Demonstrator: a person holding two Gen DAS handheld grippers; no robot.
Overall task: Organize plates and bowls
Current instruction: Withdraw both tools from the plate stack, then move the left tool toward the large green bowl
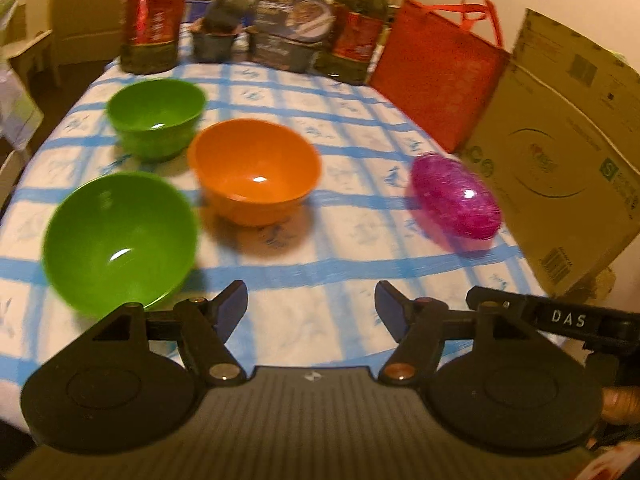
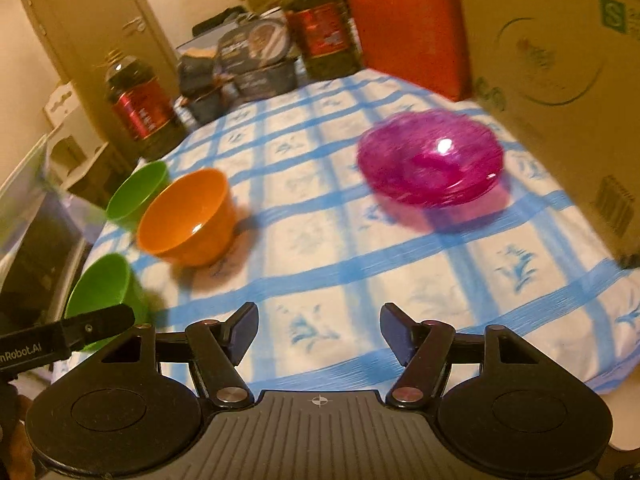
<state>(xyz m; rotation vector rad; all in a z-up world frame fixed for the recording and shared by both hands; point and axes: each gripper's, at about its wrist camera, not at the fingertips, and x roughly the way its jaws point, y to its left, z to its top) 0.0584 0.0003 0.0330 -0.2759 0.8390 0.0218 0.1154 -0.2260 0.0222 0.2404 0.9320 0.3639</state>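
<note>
Two green bowls and an orange bowl stand on a blue-checked tablecloth. The near green bowl (image 1: 120, 240) (image 2: 104, 288) sits front left, the far green bowl (image 1: 157, 116) (image 2: 136, 192) behind it, the orange bowl (image 1: 254, 168) (image 2: 188, 216) between them toward the middle. A magenta glass dish (image 1: 456, 194) (image 2: 430, 156) rests to the right. My left gripper (image 1: 311, 300) hovers open over bare cloth just right of the near green bowl. My right gripper (image 2: 319, 322) hovers open over the cloth in front of the magenta dish. Nothing lies between either pair of fingers.
Two dark bottles with red labels (image 1: 154, 16) (image 1: 358, 32), tins and boxes (image 1: 292, 28) line the table's far edge. A red bag (image 1: 436, 68) and a large cardboard box (image 1: 560, 148) stand at the right. The table edge drops off at left.
</note>
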